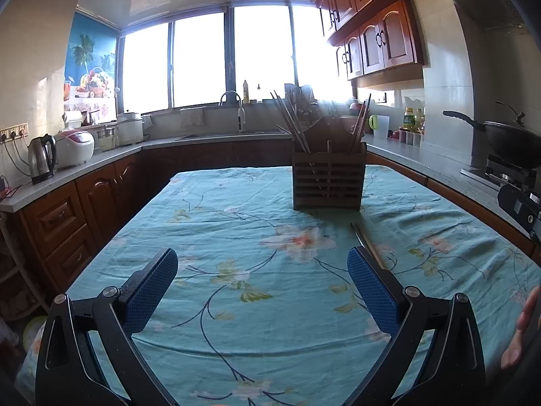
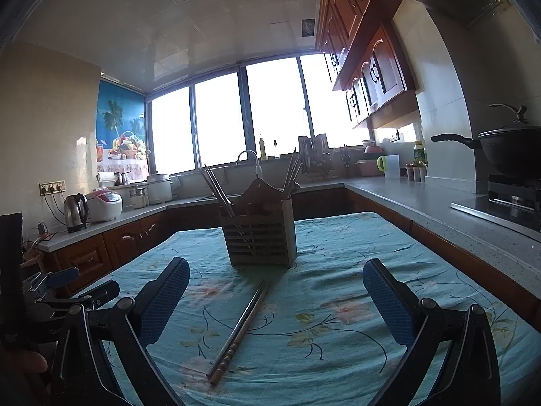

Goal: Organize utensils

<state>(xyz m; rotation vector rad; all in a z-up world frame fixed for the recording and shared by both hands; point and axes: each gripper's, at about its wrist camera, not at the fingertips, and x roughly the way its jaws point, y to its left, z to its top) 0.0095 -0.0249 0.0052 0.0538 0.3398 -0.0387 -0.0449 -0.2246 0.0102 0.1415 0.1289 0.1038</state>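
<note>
A slatted wooden utensil holder stands upright on the far half of the table, with several chopsticks leaning out of it. A pair of chopsticks lies flat on the cloth in front of the holder; in the left wrist view only its far end shows beside my right finger. My right gripper hovers open above this pair, which lies between its blue pads. My left gripper is open over bare cloth, empty. The left gripper also shows at the left edge of the right wrist view.
The table wears a turquoise floral cloth. Wooden counters ring it: kettle and rice cooker on the left, sink tap at the back, black wok on a stove at the right. A hand shows at the right edge.
</note>
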